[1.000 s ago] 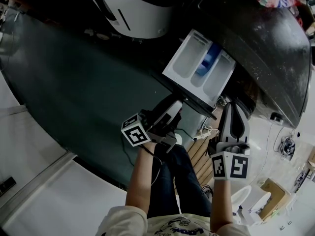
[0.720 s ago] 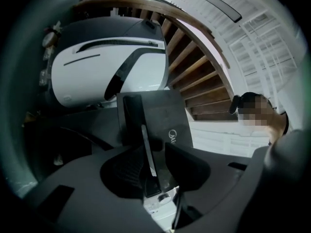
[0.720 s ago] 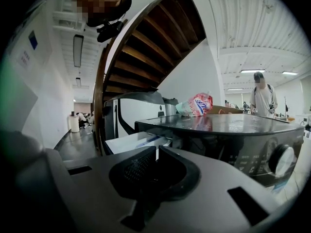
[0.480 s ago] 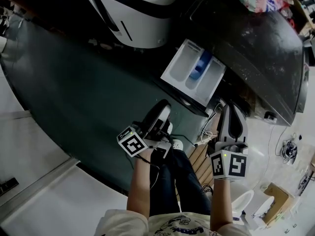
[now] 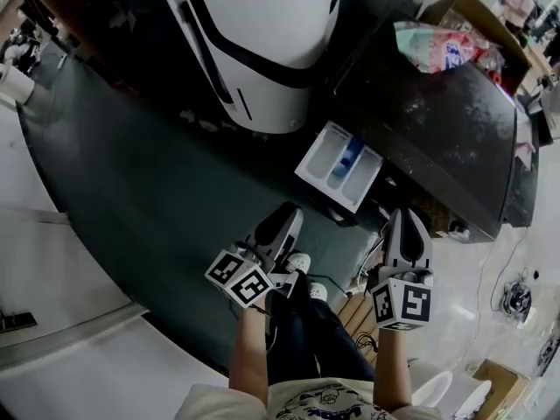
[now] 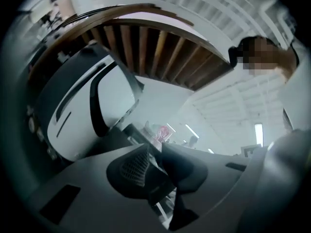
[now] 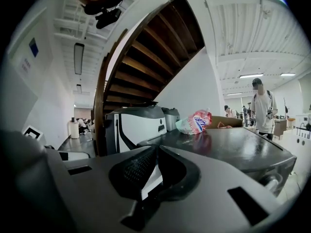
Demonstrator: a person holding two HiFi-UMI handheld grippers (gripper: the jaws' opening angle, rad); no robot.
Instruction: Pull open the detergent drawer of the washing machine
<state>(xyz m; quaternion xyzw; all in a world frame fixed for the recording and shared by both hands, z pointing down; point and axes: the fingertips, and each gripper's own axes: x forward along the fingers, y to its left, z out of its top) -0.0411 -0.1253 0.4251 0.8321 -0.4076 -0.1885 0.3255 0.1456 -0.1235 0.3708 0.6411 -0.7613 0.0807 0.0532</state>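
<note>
The white detergent drawer (image 5: 339, 164) with a blue insert stands pulled out of the dark washing machine (image 5: 437, 129). Both grippers hang in the air short of it and touch nothing. My left gripper (image 5: 284, 221) is below and left of the drawer. Its jaws are closing, a narrow slit remains and nothing is between them (image 6: 155, 149). My right gripper (image 5: 407, 226) is below and right of the drawer, tips together and empty (image 7: 156, 149). It looks across the machine's glossy top (image 7: 233, 149), and a sliver of the white drawer (image 7: 149, 179) shows under its jaws.
A white appliance with a black stripe (image 5: 262, 51) stands left of the washing machine. A pink detergent bag (image 5: 437, 46) and a cardboard box (image 5: 468, 11) lie on the machine's top. A wooden staircase (image 7: 141, 57) rises behind. A person stands at the far right (image 7: 262, 106).
Both grippers have risen and drawn back from the drawer, which now looks smaller and farther. The left gripper has rolled, and its marker cube shows two faces.
</note>
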